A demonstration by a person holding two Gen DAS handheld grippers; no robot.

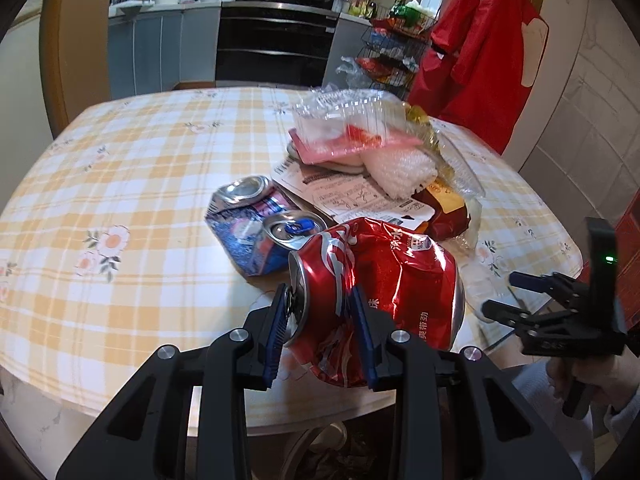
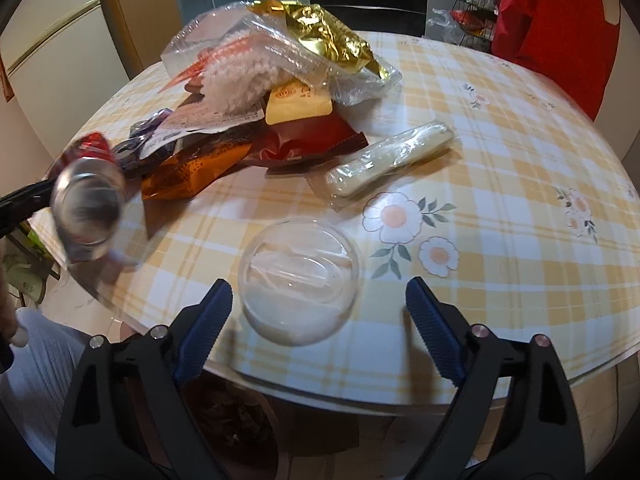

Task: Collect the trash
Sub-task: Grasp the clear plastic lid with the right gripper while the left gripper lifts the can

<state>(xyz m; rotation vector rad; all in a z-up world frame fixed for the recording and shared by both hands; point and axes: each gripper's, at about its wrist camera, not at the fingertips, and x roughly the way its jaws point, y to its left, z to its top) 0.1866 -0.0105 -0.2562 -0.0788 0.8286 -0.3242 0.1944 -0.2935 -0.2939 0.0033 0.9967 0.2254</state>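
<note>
Looked from the left wrist along the fingers, close over the near table edge point(image 1: 120, 184), facing the kitchen beyond. Looked from the right wrist, likewise low and close, toward the same far side from further right. Shared the wrapper pile point(image 1: 360, 148) point(image 2: 280, 60), the crushed red can point(image 1: 380, 276) point(image 2: 86, 200) and the checked cloth.
</note>
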